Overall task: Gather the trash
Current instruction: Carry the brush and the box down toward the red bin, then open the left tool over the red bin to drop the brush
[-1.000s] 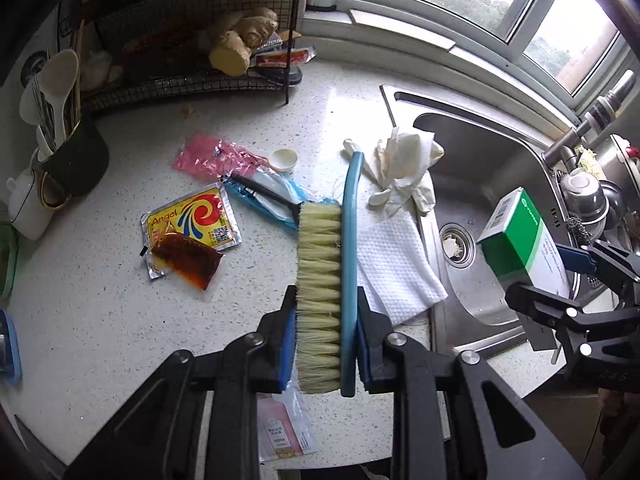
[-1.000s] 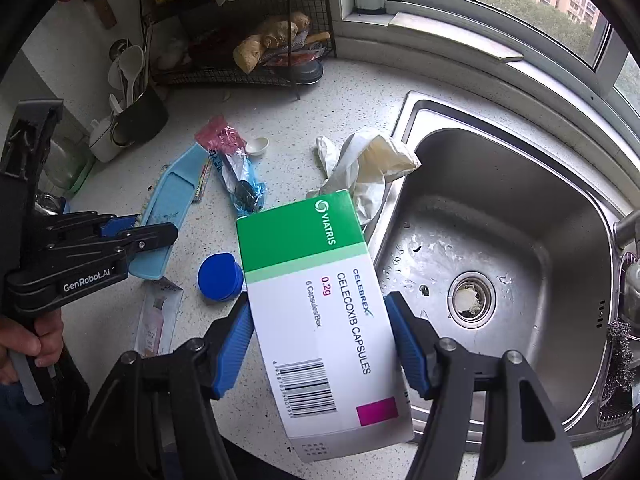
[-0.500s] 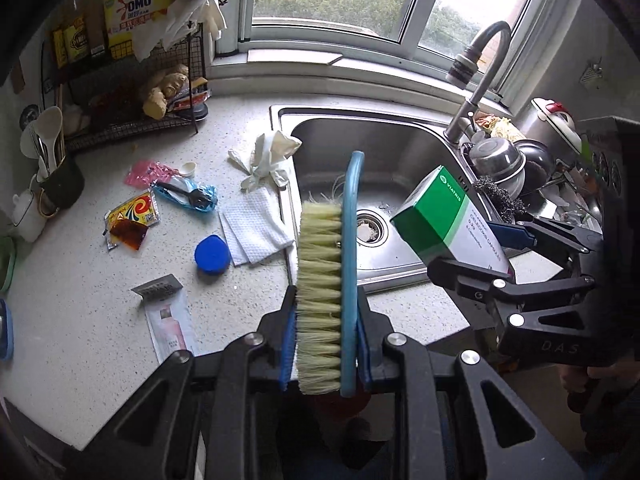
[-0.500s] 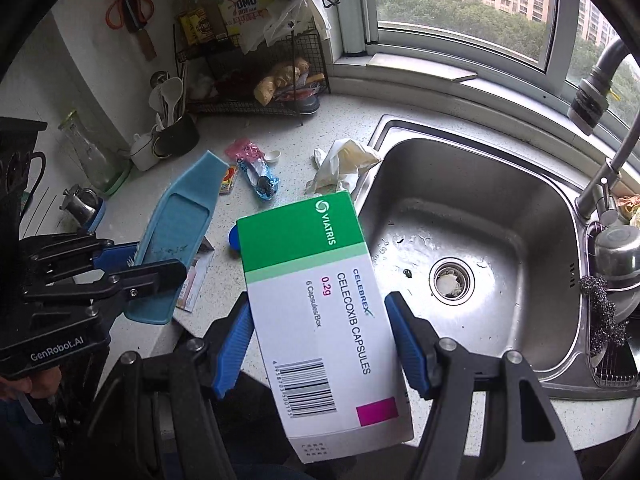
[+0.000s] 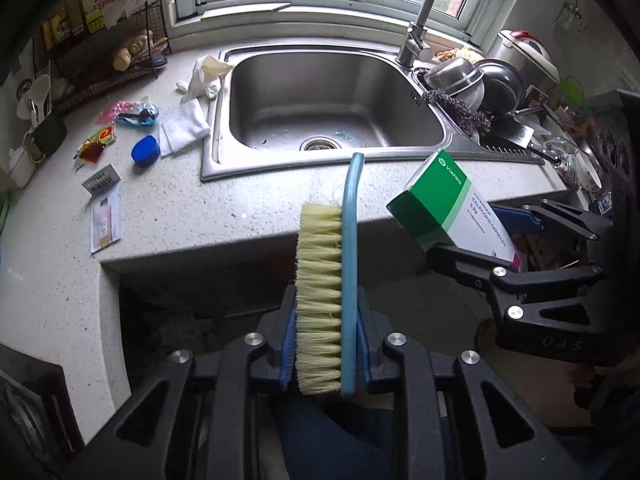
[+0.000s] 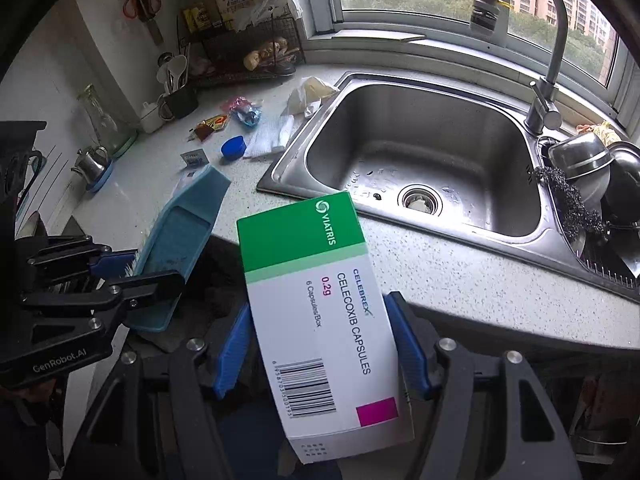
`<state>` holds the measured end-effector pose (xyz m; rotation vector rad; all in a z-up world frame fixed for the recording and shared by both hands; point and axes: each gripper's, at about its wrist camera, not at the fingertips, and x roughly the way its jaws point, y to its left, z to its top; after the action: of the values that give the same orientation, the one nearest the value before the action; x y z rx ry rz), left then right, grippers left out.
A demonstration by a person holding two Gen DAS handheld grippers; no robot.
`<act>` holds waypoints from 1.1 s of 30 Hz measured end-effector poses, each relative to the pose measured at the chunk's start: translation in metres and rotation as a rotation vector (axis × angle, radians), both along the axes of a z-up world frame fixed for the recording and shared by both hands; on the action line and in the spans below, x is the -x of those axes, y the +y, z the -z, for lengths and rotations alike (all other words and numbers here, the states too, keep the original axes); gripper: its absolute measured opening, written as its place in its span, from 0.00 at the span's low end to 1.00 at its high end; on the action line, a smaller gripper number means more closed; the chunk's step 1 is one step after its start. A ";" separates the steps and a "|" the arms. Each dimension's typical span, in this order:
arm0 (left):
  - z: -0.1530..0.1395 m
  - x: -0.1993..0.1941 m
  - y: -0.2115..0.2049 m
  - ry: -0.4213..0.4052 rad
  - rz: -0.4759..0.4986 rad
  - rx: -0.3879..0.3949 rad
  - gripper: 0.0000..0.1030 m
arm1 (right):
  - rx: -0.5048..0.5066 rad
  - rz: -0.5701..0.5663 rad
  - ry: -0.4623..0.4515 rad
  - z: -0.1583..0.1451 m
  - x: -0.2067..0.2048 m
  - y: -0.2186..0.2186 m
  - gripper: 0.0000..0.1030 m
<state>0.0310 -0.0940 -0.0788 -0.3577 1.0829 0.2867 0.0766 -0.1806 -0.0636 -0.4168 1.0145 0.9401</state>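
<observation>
Speckled stone worktop [image 5: 208, 208] is wrapping around a steel sink [image 5: 332, 100] under a window, and both pairs of tongs are hanging out past its front edge, over the dark gap below. Left tongs [image 5: 326, 344] are pinching a blue-backed scrubbing brush [image 5: 332, 280] by its bristles and spine, handle pointing toward the sink. Right tongs [image 6: 324, 348] are gripping a green-and-white capsule box [image 6: 316, 312] across its width, pads pressing on both long sides — so that one piece of trash is off the worktop, though no bin is showing in either view. Much is waiting: a blue cap [image 5: 145, 150], a white cloth or paper towel [image 5: 182, 128], a crumpled glove or tissue [image 5: 206, 76] at the sink's corner, a red-and-yellow sauce sachet [image 5: 98, 142], pink and blue wrappers [image 5: 130, 112], and a printed leaflet [image 5: 105, 220] nearer the edge. Judging by that scatter, the collecting is barely starting — most of it is lying untouched.
</observation>
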 end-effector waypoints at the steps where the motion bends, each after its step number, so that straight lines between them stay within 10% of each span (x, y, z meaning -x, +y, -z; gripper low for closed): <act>1: 0.007 0.001 -0.008 0.013 0.006 0.008 0.22 | 0.005 0.004 0.000 0.005 0.004 -0.007 0.61; 25: 0.158 -0.005 -0.056 0.245 0.073 0.152 0.22 | 0.107 0.102 0.148 0.106 0.014 -0.057 0.61; 27: 0.159 -0.007 -0.053 0.222 0.068 0.146 0.26 | 0.115 0.112 0.143 0.106 0.014 -0.058 0.61; 31: 0.164 -0.007 -0.048 0.194 0.065 0.129 0.85 | 0.132 0.121 0.137 0.108 0.019 -0.058 0.61; 33: 0.165 -0.007 -0.046 0.189 0.063 0.122 0.85 | 0.139 0.127 0.139 0.111 0.019 -0.059 0.61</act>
<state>0.0384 -0.1404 -0.2437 -0.4103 1.2983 0.2019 0.0572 -0.2401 -0.1745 -0.4013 1.2236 0.7957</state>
